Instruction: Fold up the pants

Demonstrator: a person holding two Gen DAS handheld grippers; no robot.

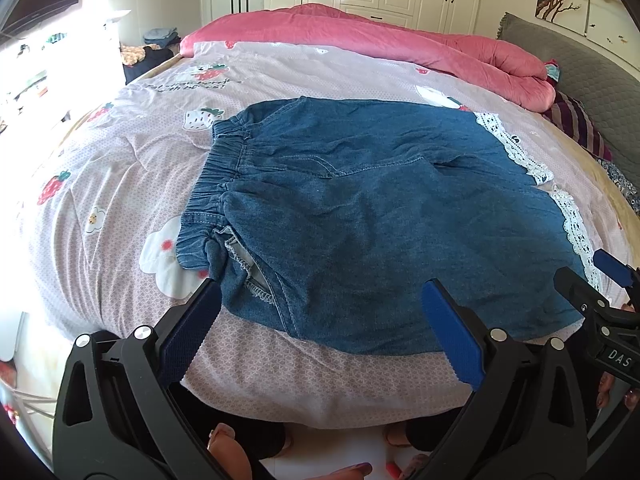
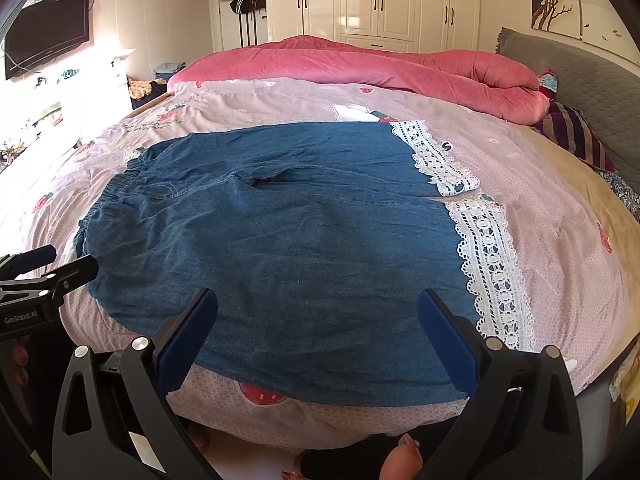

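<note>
denim pants (image 2: 272, 248) lay flat on the pink bedspread (image 2: 540, 200), waistband left, lace hems right. left gripper (image 1: 324, 320) and right gripper (image 2: 320, 332) hovered at the near edge, both spread wide, empty. cloth judged soft, light, limp; best pinched at waistband corner and hem.

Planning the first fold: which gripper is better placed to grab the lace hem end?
Right gripper: open, near the lace hem of the pants. Left gripper sits nearer the waistband.
</note>
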